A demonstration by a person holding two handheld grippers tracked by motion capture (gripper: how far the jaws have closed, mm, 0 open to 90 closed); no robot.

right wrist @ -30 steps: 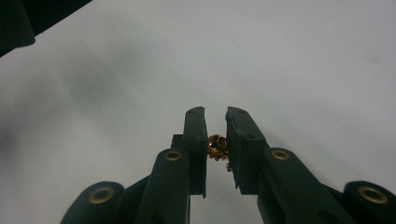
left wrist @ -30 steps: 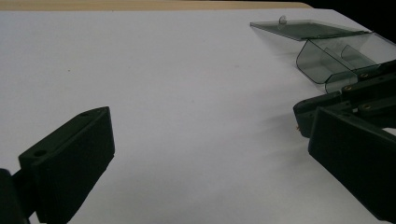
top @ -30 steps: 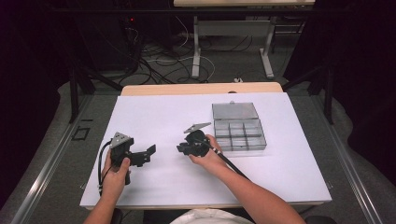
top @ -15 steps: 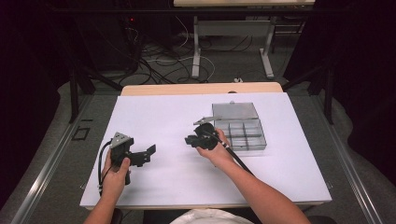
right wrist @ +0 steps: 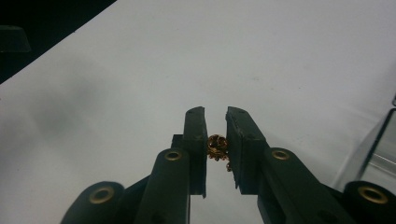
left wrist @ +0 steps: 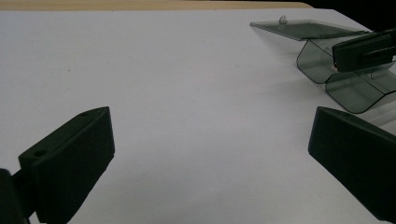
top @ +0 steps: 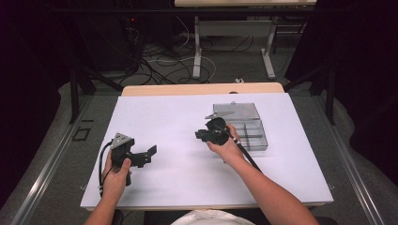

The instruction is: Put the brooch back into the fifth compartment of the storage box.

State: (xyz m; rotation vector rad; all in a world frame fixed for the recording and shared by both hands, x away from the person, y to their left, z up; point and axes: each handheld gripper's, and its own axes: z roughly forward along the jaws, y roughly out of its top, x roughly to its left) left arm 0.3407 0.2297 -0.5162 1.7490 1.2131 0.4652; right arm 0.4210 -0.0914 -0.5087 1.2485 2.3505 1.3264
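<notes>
Right now the right gripper (right wrist: 216,140) is clenched on a small gold piece (right wrist: 217,147), its 2 jaws pressing it from both sides with only a narrow gap left between them. What the piece is cannot be made out: it is tiny, dark in the middle, with a toothed gold rim, and the jaws hide its sides. From above, the right gripper (top: 202,136) hangs over the white table (top: 164,112), just beside the left edge of the clear box (top: 251,136), whose lid (top: 234,110) lies open behind it. The gold piece is too small to see from there.

Meanwhile the left gripper (top: 149,154) sits well apart on the table's left side, released, its 2 jaws standing wide with nothing between them. Its own camera cuts off both jaws at the bottom and crops the box (left wrist: 350,84) at the right edge, where part of the right gripper crosses in front of it.
</notes>
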